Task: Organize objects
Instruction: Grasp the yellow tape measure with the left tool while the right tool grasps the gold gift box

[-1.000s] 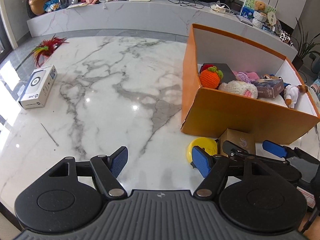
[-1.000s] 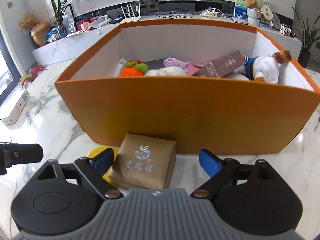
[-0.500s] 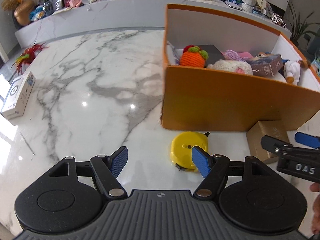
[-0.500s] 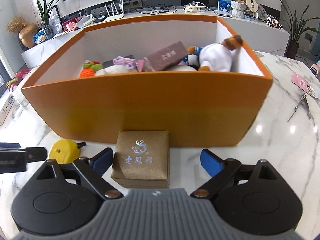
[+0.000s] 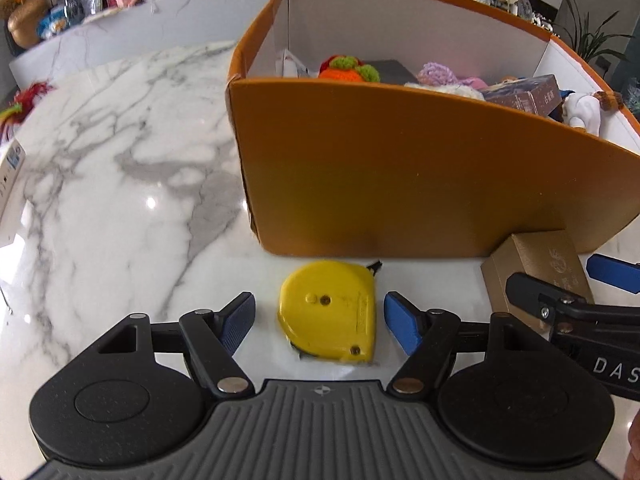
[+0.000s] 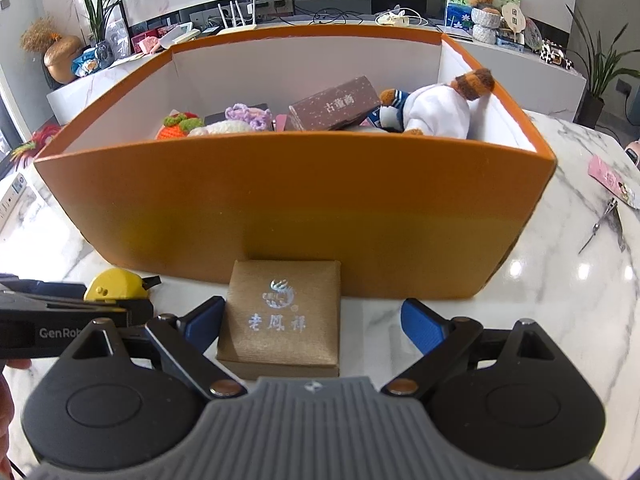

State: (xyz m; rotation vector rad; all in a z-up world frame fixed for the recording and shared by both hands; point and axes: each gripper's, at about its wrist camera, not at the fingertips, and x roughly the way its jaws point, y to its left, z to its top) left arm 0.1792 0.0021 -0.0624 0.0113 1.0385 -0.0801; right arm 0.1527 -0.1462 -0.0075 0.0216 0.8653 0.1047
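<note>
Tape measure (image 5: pixel 330 314), yellow, lies flat on the white, grey-veined marble desk (image 5: pixel 120 168), just in front of the orange box (image 5: pixel 400 172). In the left wrist view the left gripper (image 5: pixel 319 322) has its jaws released, one blue pad on either side of the tape measure and clear of it. Right of it a tan case (image 5: pixel 538 272) sits against the box wall, with the right gripper's fingers around it. The desk is glossy, with bright light spots. A white carton (image 5: pixel 10 176) rests at its left edge, red feathers (image 5: pixel 24 100) further back. Beyond runs a long marble ledge (image 5: pixel 120 40) crowded with small items.

In the right wrist view the right gripper (image 6: pixel 316 326) straddles the tan case (image 6: pixel 282 316), jaws released; the left pad is just beside the case, the right pad apart from it. The box (image 6: pixel 300 208) holds knitted toys, a brown carton (image 6: pixel 334 109) and a plush bear (image 6: pixel 436 106). Scissors (image 6: pixel 606 224) and a pink card (image 6: pixel 610 180) lie on the desk at right. Behind, the ledge (image 6: pixel 532 68) carries routers, cables, a gold vase (image 6: pixel 62 58) and potted plants under a dark screen.
</note>
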